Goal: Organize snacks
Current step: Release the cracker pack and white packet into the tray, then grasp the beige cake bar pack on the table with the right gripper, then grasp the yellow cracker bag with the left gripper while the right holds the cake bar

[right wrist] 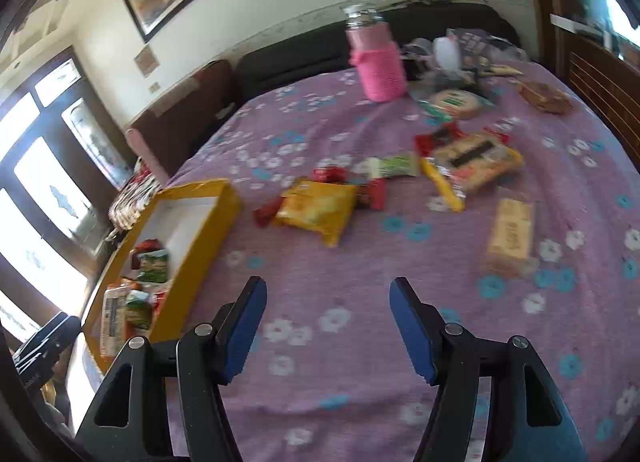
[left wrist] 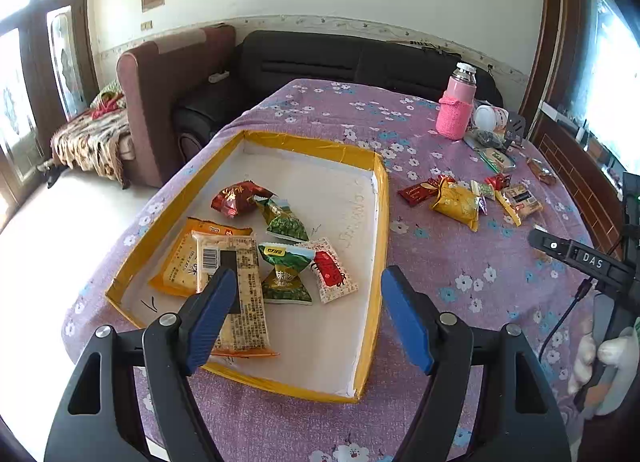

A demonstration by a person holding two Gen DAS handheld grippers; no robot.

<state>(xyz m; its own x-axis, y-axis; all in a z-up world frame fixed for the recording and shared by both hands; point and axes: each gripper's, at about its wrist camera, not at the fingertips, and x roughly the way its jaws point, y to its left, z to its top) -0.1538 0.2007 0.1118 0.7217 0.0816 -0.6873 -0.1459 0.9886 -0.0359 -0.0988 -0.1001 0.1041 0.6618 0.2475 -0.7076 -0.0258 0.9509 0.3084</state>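
Note:
A shallow yellow-rimmed box [left wrist: 380, 198] with a white floor lies on the purple floral cloth. It holds several packets: a red one [left wrist: 236, 198], two green ones [left wrist: 286, 222], an orange one [left wrist: 176, 266], a beige cracker bar [left wrist: 248, 302] and a white-and-red one [left wrist: 332, 270]. My left gripper [left wrist: 310, 273] hovers open over the box's near half, with nothing between its pads. My right gripper [right wrist: 328, 282] is open above bare cloth. Loose snacks lie beyond it: a yellow packet [right wrist: 320, 208], a beige wafer bar [right wrist: 512, 234] and a cracker pack [right wrist: 476, 160]. The box [right wrist: 224, 198] is to its left.
A pink-sleeved flask [left wrist: 456, 106] and a white cup [left wrist: 490, 117] stand at the table's far right among more wrappers. A gloved hand [left wrist: 608, 354] shows at the right edge. A dark sofa [left wrist: 320, 58] sits behind the table, and the floor drops away on the left.

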